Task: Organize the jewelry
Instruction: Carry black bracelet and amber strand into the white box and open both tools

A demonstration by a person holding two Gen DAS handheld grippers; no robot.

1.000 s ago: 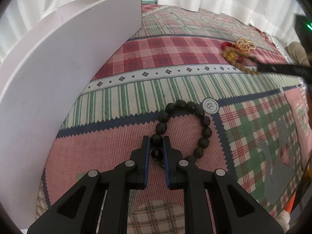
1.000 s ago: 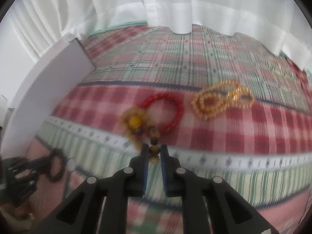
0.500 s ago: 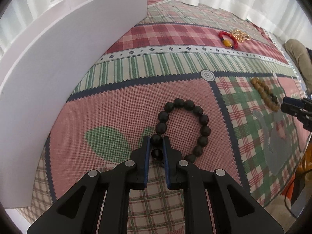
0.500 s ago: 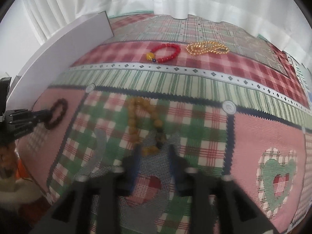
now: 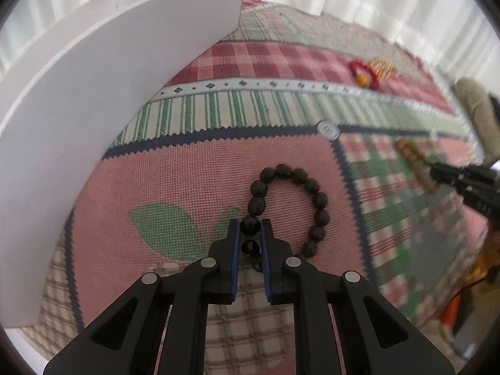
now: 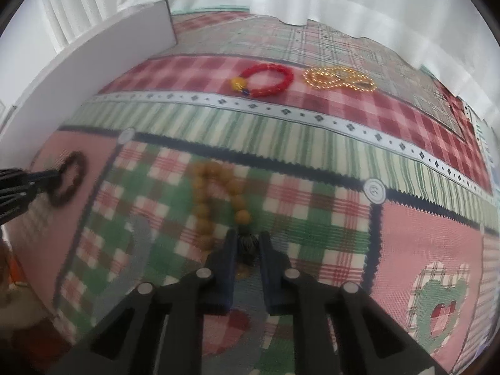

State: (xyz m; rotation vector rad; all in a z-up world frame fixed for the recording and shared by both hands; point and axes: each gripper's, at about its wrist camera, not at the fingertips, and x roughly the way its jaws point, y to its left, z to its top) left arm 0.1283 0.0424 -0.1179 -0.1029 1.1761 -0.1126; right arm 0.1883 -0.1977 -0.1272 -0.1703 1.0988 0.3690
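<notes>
While a black bead bracelet (image 5: 289, 206) is clamped by the left hand-held gripper (image 5: 250, 234) on the quilted worktop (image 5: 193, 181), an amber bracelet (image 6: 215, 200) is gripped by the right hand-held gripper (image 6: 247, 243); placement seems next.

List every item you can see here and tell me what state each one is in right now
black bead bracelet: flat on the cloth, one bead pinched by the left gripper.
tan bead bracelet: flat on the cloth, its dark end bead between the right gripper fingers.
red bracelet: lying loose, untouched.
gold chain: lying loose beside the red bracelet.
white box: standing, interior hidden.
</notes>
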